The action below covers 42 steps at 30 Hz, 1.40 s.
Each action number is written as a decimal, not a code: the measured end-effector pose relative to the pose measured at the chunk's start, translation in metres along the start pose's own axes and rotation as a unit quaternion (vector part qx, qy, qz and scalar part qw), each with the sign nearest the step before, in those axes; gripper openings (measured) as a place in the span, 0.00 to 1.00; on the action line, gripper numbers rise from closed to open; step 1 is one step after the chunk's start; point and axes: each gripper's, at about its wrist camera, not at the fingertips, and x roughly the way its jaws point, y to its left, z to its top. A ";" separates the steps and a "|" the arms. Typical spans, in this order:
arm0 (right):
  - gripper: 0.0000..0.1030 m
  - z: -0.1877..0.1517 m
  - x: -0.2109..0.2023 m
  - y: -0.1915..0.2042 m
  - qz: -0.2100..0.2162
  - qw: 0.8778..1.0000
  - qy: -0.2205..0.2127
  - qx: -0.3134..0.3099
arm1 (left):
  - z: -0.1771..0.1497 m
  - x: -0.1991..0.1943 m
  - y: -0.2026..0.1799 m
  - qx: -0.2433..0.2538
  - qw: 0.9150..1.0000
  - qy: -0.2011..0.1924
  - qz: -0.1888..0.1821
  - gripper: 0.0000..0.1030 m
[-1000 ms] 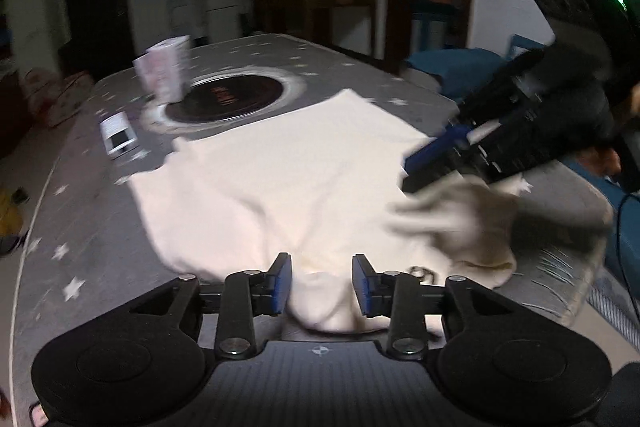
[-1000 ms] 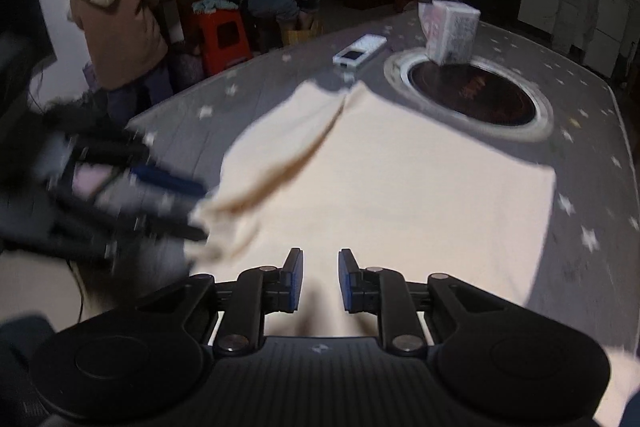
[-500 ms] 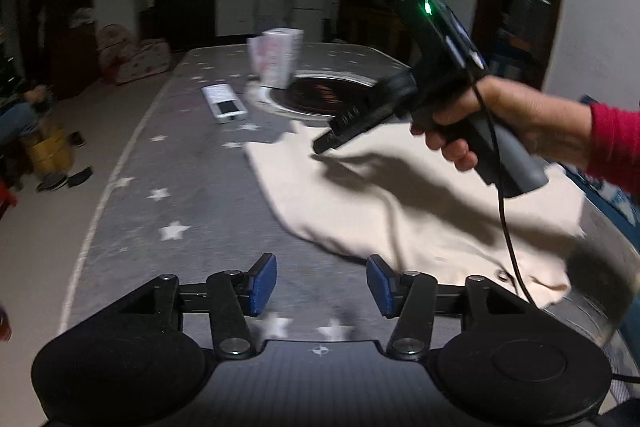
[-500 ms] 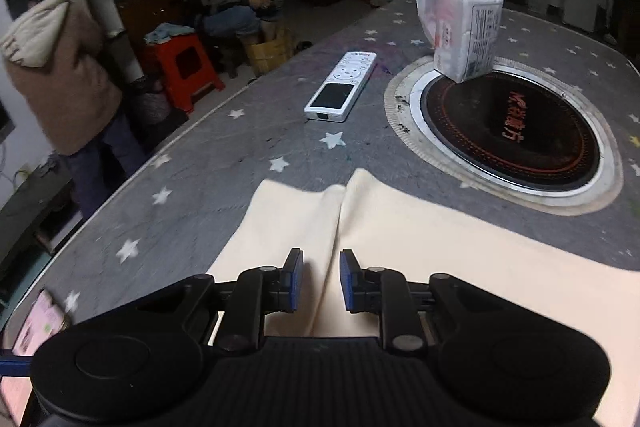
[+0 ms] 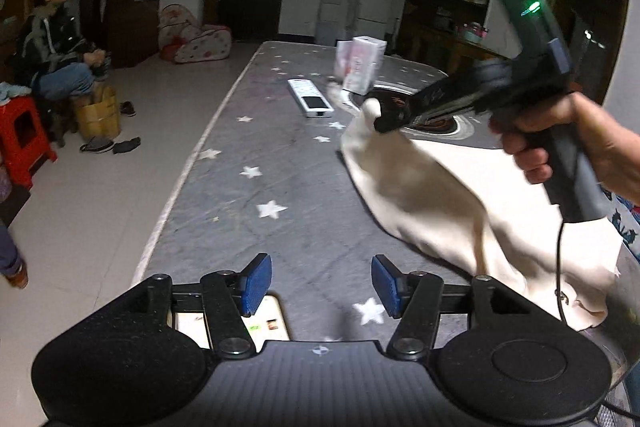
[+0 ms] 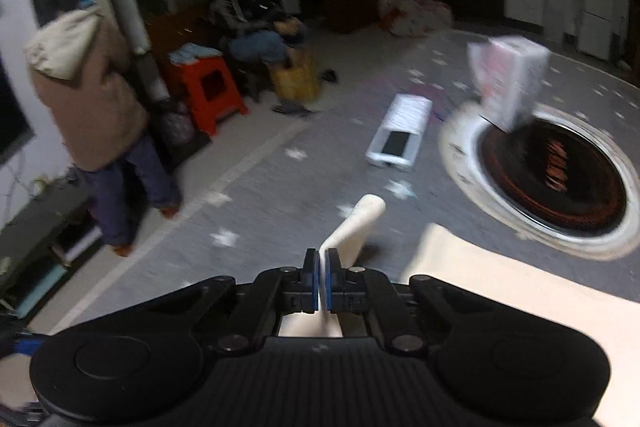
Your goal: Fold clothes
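A cream garment lies on the grey star-patterned table, bunched toward the right edge. My right gripper, held by a hand, is shut on the garment's far left corner and holds it lifted off the table. In the right wrist view the blue pads of that gripper pinch a strip of the fabric that sticks up past them. My left gripper hovers over bare table to the left of the garment. Its jaws are opening, with nothing between them.
A white remote and a white tissue pack lie beyond the garment, by a round black hob. A phone lies under my left gripper. One person sits and another stands left of the table, near a red stool.
My right gripper has closed on the garment's corner and raised it. My left gripper has let go of the fabric, swung left over bare table, and its jaws have spread wider.
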 end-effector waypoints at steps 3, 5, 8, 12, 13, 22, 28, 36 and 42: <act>0.02 0.002 -0.008 0.032 0.031 0.999 -0.008 -0.025 | -0.004 -0.008 0.008 -0.009 1.000 -0.005 0.007 0.59; 0.02 0.001 -0.009 0.051 0.051 0.998 -0.010 -0.034 | -0.006 -0.011 0.012 -0.015 1.000 -0.006 0.012 0.59; 0.02 -0.004 -0.006 0.081 0.084 0.995 -0.008 -0.046 | -0.008 -0.015 0.018 -0.021 1.000 -0.007 0.019 0.60; 0.02 -0.014 0.006 0.112 0.117 0.991 0.006 -0.058 | -0.011 -0.017 0.024 -0.030 0.999 -0.006 0.029 0.62; 0.03 -0.016 0.010 0.118 0.128 0.990 0.015 -0.058 | -0.012 -0.018 0.026 -0.034 0.999 -0.004 0.030 0.62; 0.12 -0.022 -0.012 0.121 0.139 0.987 0.027 -0.071 | -0.007 -0.021 0.017 -0.022 0.999 -0.012 0.022 0.66; 0.16 -0.033 -0.038 0.086 0.069 0.992 0.050 -0.097 | 0.004 -0.010 0.001 -0.003 1.000 -0.009 0.010 0.66; 0.19 -0.064 -0.058 0.046 0.000 0.982 0.110 -0.150 | 0.016 0.006 -0.026 0.024 1.000 -0.002 -0.007 0.66; 0.19 -0.097 -0.080 0.041 -0.005 0.974 0.116 -0.193 | 0.017 0.020 -0.040 0.046 0.999 0.005 -0.008 0.65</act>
